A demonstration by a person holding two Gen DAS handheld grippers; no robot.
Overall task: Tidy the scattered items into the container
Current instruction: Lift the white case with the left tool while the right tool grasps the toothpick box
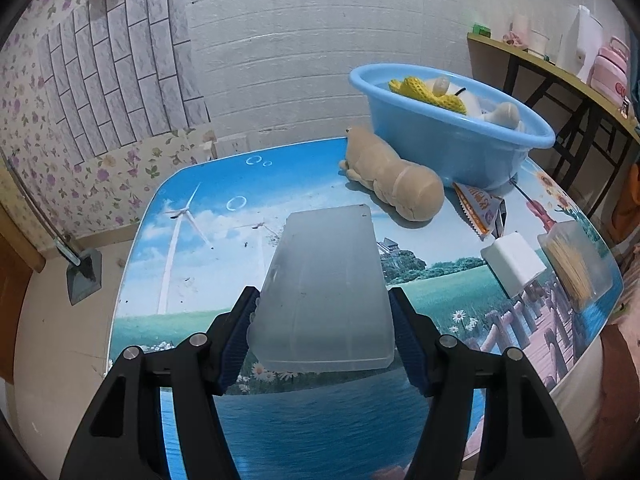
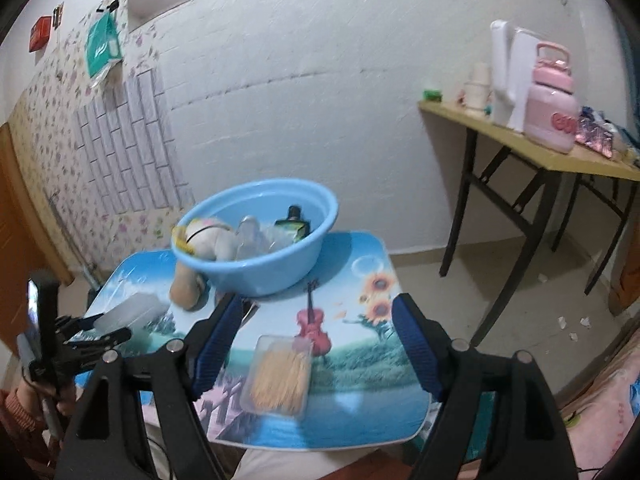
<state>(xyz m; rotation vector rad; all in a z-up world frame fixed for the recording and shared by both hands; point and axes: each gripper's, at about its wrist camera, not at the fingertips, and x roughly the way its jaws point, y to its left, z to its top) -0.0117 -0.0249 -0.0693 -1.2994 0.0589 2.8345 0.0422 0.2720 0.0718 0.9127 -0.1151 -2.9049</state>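
The left tool (image 1: 324,336) is gripping a frosted translucent plastic box (image 1: 326,288) by its long sides, holding it above the picture-printed table (image 1: 192,280). The box is looking rigid, light and smooth, so it may be slipping unless squeezed mid-length. The blue basin (image 1: 452,136) is sitting at two o'clock, already holding toys. The right tool (image 2: 316,340) is hanging open and empty above a clear toothpick box (image 2: 280,376).

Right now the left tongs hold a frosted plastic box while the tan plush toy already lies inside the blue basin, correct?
Not quite. The tan plush toy lies on the table beside the blue basin, not inside, as the left wrist view shows. The left tongs do hold the frosted plastic box.
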